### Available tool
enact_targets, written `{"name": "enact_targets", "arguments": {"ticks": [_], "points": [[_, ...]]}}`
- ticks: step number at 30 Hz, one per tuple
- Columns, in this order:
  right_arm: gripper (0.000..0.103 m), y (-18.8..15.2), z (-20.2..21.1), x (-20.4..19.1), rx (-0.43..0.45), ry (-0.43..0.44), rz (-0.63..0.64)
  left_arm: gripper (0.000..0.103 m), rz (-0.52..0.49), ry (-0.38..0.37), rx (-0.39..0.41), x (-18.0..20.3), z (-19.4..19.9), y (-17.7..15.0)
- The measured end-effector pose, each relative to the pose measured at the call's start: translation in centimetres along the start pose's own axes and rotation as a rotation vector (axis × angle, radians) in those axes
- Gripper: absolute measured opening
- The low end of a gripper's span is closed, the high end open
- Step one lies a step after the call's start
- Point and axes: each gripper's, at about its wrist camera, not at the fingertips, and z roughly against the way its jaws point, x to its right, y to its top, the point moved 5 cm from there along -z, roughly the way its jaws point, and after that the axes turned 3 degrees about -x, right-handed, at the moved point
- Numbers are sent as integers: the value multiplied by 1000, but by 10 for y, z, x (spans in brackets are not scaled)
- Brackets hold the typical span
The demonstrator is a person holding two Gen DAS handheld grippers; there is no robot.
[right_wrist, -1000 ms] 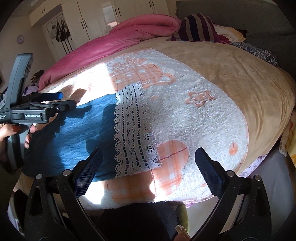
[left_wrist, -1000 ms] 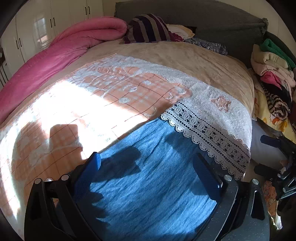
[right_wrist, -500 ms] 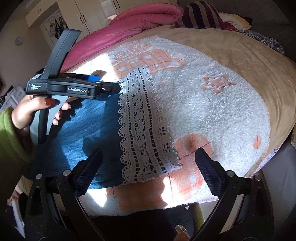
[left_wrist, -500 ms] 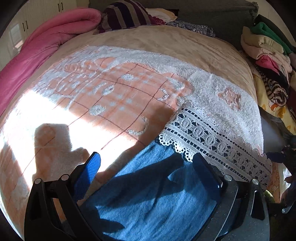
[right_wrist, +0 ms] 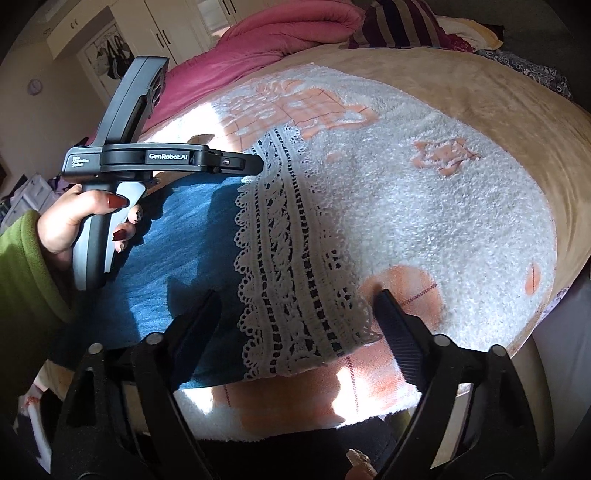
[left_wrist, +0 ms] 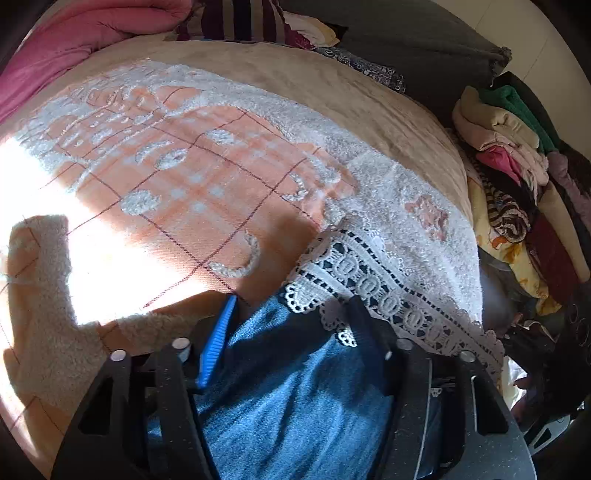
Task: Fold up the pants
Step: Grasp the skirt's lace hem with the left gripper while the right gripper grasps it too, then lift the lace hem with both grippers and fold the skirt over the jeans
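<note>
Blue pants point(left_wrist: 295, 398) with a white lace hem point(left_wrist: 373, 284) lie flat on the bed's fluffy white-and-orange blanket point(left_wrist: 207, 184). My left gripper point(left_wrist: 291, 314) points down over the far corner of the hem. Its jaws are closing, with blue cloth and lace between them, and the pads do not visibly press. In the right wrist view a hand holds that left gripper point(right_wrist: 251, 166) at the far end of the lace hem point(right_wrist: 291, 258). My right gripper point(right_wrist: 297, 295) straddles the near corner of the hem beside the blue cloth point(right_wrist: 177, 243). Its jaws are closing without gripping.
A pink quilt point(right_wrist: 280, 40) and a striped pillow point(left_wrist: 240, 18) lie at the head of the bed. A stack of folded clothes point(left_wrist: 513, 158) stands past the bed's right side. The blanket's near edge point(right_wrist: 295, 424) hangs just under my right gripper.
The left gripper has gone forward and down to the far hem corner and its jaws have narrowed. The right gripper has sunk slightly over the near corner, and its jaws have also narrowed.
</note>
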Motion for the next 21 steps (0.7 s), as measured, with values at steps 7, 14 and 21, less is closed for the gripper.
{"name": "enact_targets", "arguments": {"ticks": [7,14,21], "points": [[29,4,-1,-4,-3,47,33,28,0,-14,-33,7,-6,-4],[23,11,18,-36,42,114,107,14,48,-41,15,3,15,-8],[23,21,46,-88,107,176,233,14,107,-94,185,-11,92,-23]]}}
